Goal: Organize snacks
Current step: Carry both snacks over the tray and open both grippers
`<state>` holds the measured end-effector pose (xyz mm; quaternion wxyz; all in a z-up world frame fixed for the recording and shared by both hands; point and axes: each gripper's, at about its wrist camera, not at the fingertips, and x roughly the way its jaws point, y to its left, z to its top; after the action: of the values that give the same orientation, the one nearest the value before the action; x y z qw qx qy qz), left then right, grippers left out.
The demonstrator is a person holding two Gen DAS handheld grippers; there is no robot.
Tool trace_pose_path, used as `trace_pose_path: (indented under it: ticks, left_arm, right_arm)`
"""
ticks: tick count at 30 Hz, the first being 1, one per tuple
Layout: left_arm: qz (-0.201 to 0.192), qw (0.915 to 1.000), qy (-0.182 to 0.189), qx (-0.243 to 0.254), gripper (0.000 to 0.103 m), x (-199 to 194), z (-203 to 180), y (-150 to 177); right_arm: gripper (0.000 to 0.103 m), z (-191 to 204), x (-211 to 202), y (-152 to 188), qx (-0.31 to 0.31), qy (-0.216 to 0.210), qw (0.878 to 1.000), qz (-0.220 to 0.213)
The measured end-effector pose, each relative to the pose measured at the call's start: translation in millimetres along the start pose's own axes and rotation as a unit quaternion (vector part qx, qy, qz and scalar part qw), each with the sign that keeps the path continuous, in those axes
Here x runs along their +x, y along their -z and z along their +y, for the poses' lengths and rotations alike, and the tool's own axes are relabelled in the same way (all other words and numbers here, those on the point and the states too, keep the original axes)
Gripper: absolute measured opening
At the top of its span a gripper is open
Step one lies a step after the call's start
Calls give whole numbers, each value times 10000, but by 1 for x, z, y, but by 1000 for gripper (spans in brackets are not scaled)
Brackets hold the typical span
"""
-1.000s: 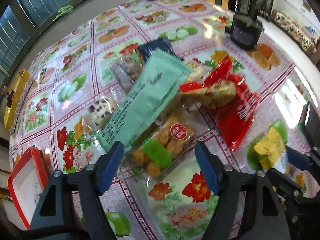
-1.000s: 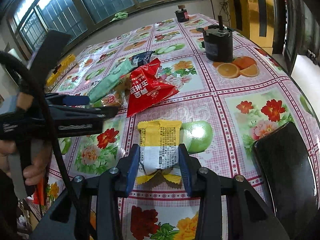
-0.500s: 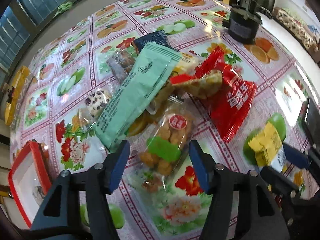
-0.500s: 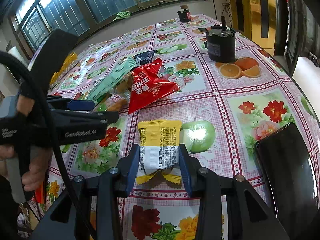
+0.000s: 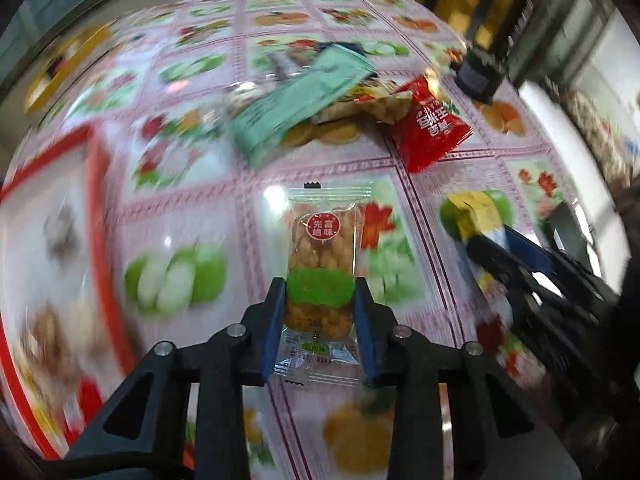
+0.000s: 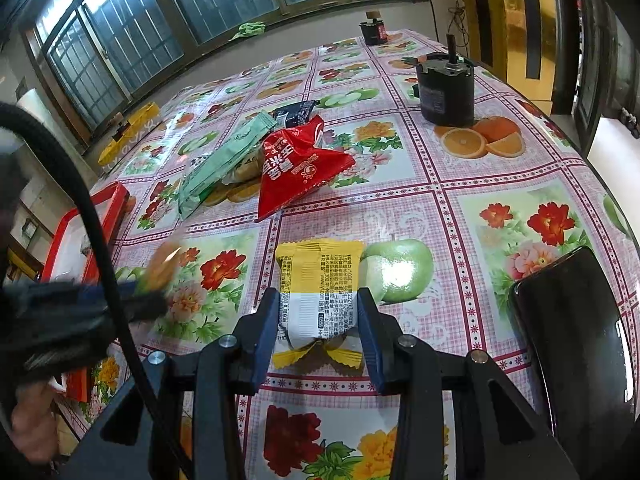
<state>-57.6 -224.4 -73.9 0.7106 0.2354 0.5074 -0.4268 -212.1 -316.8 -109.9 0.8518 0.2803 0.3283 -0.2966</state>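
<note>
My left gripper [image 5: 320,300] is shut on a clear packet of golden crackers with a green band [image 5: 322,256] and holds it above the flowered tablecloth. My right gripper [image 6: 318,312] is shut on a yellow and white snack packet [image 6: 320,284]; the same packet shows at the right of the left wrist view [image 5: 478,214]. A pile of snacks lies farther back: a pale green packet [image 5: 298,100] [image 6: 222,162], a red packet [image 5: 430,128] [image 6: 298,168] and a dark packet [image 6: 294,114]. A red tray [image 5: 100,204] [image 6: 104,208] sits at the left.
A black cylindrical device [image 6: 446,94] stands at the back right of the table. A small dark jar [image 6: 372,32] stands at the far edge. A black chair back [image 6: 572,340] is at the table's right edge. A yellow box [image 6: 130,130] lies far left.
My left gripper has shut on the cracker packet, lifted it out of the pile and swung left toward the red tray. My right gripper still holds the yellow packet in place.
</note>
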Motion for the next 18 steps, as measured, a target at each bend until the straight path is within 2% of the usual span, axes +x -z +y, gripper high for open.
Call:
trace_pose_path:
  ticks: [5, 8, 10, 11, 14, 18]
  left_arm:
    - [-613, 9940, 299, -851, 34, -55, 36, 32]
    - [-919, 9859, 174, -1389, 34, -87, 73, 45]
    - [-1054, 9792, -62, -1733, 34, -105, 102, 51]
    - [-1100, 9761, -135, -1867, 34, -111, 114, 52]
    - [-1264, 9666, -212, -2220, 34, -127, 152, 59]
    - [-1373, 9582, -385, -2482, 34, -136, 189, 64]
  right_arm:
    - [38, 9, -10, 2, -332, -252, 9988, -259]
    - [38, 21, -10, 4, -460, -710, 9964, -53]
    - [38, 38, -17, 2, -484, -1250, 9910, 29]
    - [38, 54, -21, -1, -592, -1534, 9864, 39]
    - [38, 102, -27, -10, -869, -2042, 9750, 87]
    - [38, 164, -16, -22, -1146, -2539, 9598, 333]
